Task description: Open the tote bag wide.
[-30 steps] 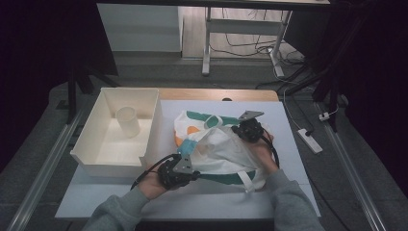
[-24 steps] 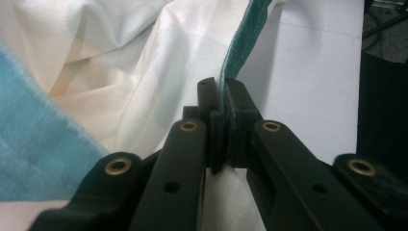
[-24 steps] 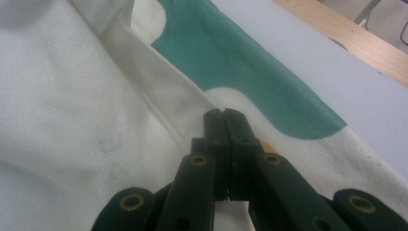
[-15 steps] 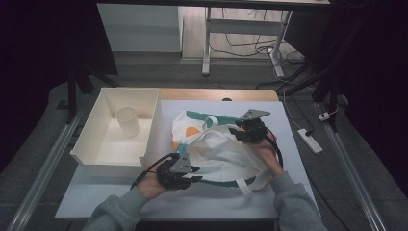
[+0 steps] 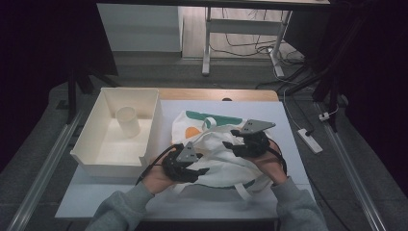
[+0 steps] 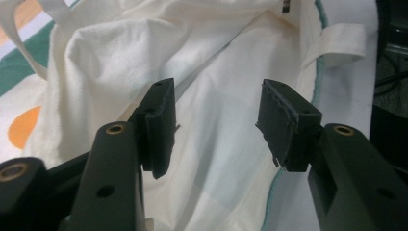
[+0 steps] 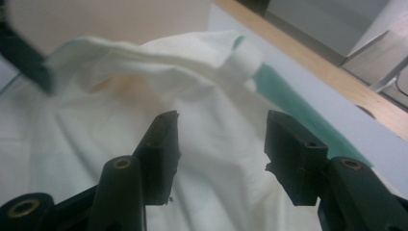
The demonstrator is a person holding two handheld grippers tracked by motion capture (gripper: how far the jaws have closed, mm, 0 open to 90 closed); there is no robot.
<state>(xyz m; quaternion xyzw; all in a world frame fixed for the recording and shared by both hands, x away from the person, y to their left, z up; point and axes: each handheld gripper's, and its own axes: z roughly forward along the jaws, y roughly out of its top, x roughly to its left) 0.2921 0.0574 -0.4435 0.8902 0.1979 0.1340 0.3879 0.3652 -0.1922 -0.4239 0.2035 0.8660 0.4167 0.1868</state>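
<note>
High view: a cream tote bag point(image 5: 216, 144) w/ green and orange print is seen crumpled on the white counter point(image 5: 288, 130), just right of a white tray point(image 5: 149, 120) w/ a cup point(image 5: 127, 120) inside. Left gripper point(image 5: 202, 171) is held at the bag's near-left edge, right gripper point(image 5: 230, 138) over its middle. Both sets of jaws have just been opening and are released; cloth is seen beyond each gap, but nothing is pinched. A strap point(image 6: 337, 43) is seen in left gripper view.
</note>
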